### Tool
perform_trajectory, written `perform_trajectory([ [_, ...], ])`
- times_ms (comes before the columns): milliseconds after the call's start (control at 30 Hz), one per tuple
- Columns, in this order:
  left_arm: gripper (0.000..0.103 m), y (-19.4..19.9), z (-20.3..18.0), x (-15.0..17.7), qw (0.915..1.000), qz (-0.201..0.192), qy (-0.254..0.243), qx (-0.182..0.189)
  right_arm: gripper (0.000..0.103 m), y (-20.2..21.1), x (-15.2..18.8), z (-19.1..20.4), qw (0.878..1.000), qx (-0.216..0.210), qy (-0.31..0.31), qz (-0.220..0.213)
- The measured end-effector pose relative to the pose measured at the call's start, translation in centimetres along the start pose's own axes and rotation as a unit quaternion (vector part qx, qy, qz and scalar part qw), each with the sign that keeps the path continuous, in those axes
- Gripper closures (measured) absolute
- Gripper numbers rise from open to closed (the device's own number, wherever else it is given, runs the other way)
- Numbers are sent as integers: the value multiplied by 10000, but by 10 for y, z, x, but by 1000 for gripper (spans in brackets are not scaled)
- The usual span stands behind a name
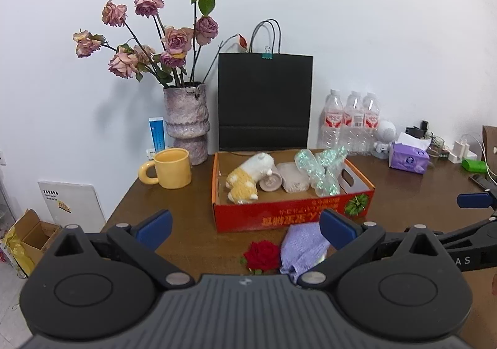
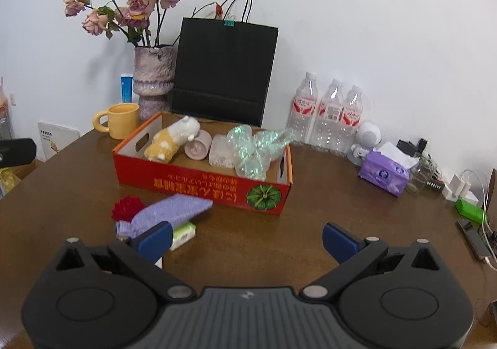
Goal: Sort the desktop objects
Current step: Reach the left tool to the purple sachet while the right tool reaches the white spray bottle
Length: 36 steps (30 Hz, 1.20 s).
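Left hand-held gripper [image 1: 245,229]: jaws spread wide, holding nothing, hovering over the near edge of the bench [image 1: 192,243] above the loose items
Right hand-held gripper [image 2: 247,238]: jaws spread wide, holding nothing, above bare bench to the right of the loose items; its blue pad and black frame also show at the right edge of the left wrist view
Red cardboard box [image 1: 292,213]: open-topped, printed with a green pumpkin and upside-down lettering, standing mid-bench in front of the black paper bag [image 1: 265,100]
In the box: a white and yellow plush toy [image 1: 248,176] lying on its side at the left, a round pinkish piece [image 1: 271,182] touching it, a pale rectangular block [image 1: 292,181] next, and crumpled iridescent green wrapping [image 1: 323,170] at the right end
Still outside the box: a red artificial rose [image 1: 261,255] and a lilac knitted cloth [image 1: 303,248] just beside each other on the bench in front of the box
Under the cloth: a small pale green packet [image 2: 184,234], partly covered, seen from the right wrist view
Yellow mug [image 1: 169,168]: upright, left of the box, handle pointing left, next to the vase of dried roses [image 1: 185,123]
Back right of bench: three water bottles [image 1: 352,119] in a row by the wall, a purple tissue pack [image 1: 408,158] near them, chargers and cables beyond
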<state>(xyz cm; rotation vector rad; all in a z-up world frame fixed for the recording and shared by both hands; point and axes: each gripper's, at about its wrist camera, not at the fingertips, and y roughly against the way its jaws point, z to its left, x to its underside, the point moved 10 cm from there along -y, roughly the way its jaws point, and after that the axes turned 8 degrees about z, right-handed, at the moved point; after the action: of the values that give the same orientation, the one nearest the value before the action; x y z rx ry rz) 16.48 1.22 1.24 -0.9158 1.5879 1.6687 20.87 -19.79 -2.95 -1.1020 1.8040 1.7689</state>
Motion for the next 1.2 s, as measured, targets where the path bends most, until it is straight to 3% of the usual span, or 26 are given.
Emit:
perform_trajectory([
  [533, 0, -7, -21, 54, 9989, 308, -53, 346, 0, -17, 61, 5, 9994, -172, 27, 291],
  [900, 0, -32, -20, 87, 9971, 686, 47, 331, 0, -40, 88, 5, 9985, -315, -61, 439],
  [1200, 0, -64, -21, 104, 9955, 904, 24, 268, 0, -53, 98, 25, 9972, -722, 124, 147],
])
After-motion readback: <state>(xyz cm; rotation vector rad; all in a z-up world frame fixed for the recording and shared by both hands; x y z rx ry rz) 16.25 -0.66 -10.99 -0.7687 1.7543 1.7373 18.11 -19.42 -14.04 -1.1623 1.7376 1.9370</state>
